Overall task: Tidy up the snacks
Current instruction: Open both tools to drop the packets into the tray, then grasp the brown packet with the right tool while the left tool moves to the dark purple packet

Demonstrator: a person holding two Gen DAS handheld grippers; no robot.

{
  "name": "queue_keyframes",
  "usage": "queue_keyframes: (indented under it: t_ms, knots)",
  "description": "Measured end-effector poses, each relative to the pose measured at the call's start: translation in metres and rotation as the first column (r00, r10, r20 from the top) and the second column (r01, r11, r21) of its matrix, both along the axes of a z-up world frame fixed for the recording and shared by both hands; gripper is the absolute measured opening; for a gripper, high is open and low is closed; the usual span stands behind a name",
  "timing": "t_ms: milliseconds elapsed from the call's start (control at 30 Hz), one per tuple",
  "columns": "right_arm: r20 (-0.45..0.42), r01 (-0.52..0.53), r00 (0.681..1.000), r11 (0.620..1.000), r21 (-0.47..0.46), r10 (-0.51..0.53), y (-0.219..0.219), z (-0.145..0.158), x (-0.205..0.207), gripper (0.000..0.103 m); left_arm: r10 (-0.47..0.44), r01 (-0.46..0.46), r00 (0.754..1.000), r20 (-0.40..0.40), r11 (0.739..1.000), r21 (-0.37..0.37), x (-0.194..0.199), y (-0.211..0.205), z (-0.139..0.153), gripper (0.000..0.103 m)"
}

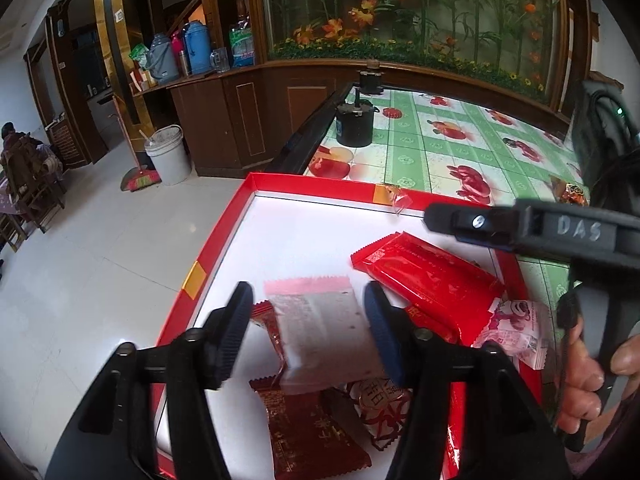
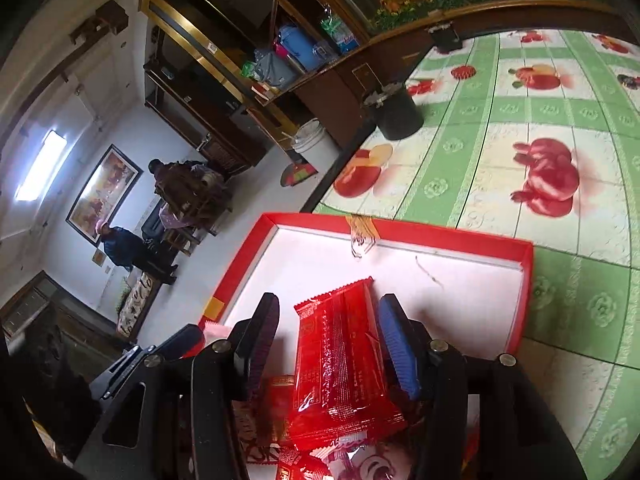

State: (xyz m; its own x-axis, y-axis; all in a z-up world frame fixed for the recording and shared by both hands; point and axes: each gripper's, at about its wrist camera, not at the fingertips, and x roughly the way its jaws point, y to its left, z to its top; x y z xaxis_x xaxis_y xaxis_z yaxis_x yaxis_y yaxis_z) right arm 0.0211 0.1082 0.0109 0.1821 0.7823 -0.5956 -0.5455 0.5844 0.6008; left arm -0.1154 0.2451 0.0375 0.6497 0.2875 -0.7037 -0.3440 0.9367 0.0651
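- Left wrist view: left gripper (image 1: 308, 332) fingers spread half-wide astride the clear pink-edged packet (image 1: 320, 332) near the red box (image 1: 320, 194) near-left corner, not pinching.
- Right gripper (image 2: 330, 354) straddles the red packet (image 2: 340, 364) mid-box; contact unclear.
- Lay packets flat, side by side.

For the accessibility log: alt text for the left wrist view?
The left gripper straddles a clear-and-pink snack packet in a red-rimmed box, pads not pressing. Red packets lie alongside; the right gripper enters from the right.
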Motion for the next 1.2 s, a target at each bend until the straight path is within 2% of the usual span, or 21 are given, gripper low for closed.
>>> queue_keyframes:
  t_ms: [167,300,433,533,633,733,800,900,967,1100,1167,1200]
  knots:
    - [0.010,0.027,1.000,0.999,0.032,-0.028,-0.019,0.014,0.009,0.057,-0.001,0.000,1.000,0.018,1.000,0.030,-0.006,-0.009,0.011,0.077]
    - [0.051,0.078,0.995,0.996,0.053,-0.081,-0.055,0.033,0.028,0.059,-0.030,0.029,0.999,0.013,0.998,0.049,-0.004,-0.022,0.015,0.077]
    - [0.117,0.165,0.979,0.986,0.026,-0.167,-0.118,0.049,0.055,0.064,-0.053,0.052,0.999,0.006,0.994,0.096,0.001,-0.038,0.020,0.077]
    - [0.158,0.279,0.948,0.960,0.006,-0.277,-0.179,0.053,0.076,0.068,-0.060,0.057,0.998,0.025,0.990,0.128,0.004,-0.050,0.027,0.080]
    - [0.120,0.397,0.910,0.917,0.016,-0.396,-0.238,0.049,0.098,0.069,-0.070,0.062,0.996,0.053,0.988,0.145,0.009,-0.063,0.033,0.083]
    - [0.093,0.465,0.881,0.885,0.001,-0.463,-0.275,0.042,0.114,0.071,-0.106,0.095,0.992,0.066,0.985,0.144,0.018,-0.082,0.037,0.083]
    - [0.061,0.482,0.875,0.876,-0.020,-0.480,-0.284,0.035,0.121,0.071,-0.147,0.137,0.987,0.060,0.981,0.141,0.027,-0.099,0.038,0.083]
    - [0.030,0.483,0.875,0.873,-0.061,-0.483,-0.282,0.025,0.130,0.071,-0.236,0.228,0.971,0.038,0.962,0.147,0.042,-0.133,0.035,0.083]
    - [0.023,0.482,0.876,0.871,-0.092,-0.482,-0.277,0.019,0.132,0.071,-0.312,0.304,0.950,0.026,0.940,0.157,0.052,-0.159,0.034,0.083]
    - [-0.037,0.492,0.865,0.861,-0.127,-0.500,-0.275,0.003,0.137,0.071,-0.452,0.448,0.892,-0.004,0.883,0.142,0.072,-0.199,0.026,0.083]
    - [-0.038,0.494,0.862,0.854,-0.164,-0.506,-0.270,-0.005,0.140,0.071,-0.517,0.516,0.856,-0.014,0.851,0.099,0.085,-0.212,0.021,0.083]
    - [-0.033,0.497,0.859,0.848,-0.183,-0.511,-0.269,-0.008,0.142,0.071,-0.534,0.533,0.845,-0.021,0.842,0.078,0.089,-0.217,0.020,0.083]
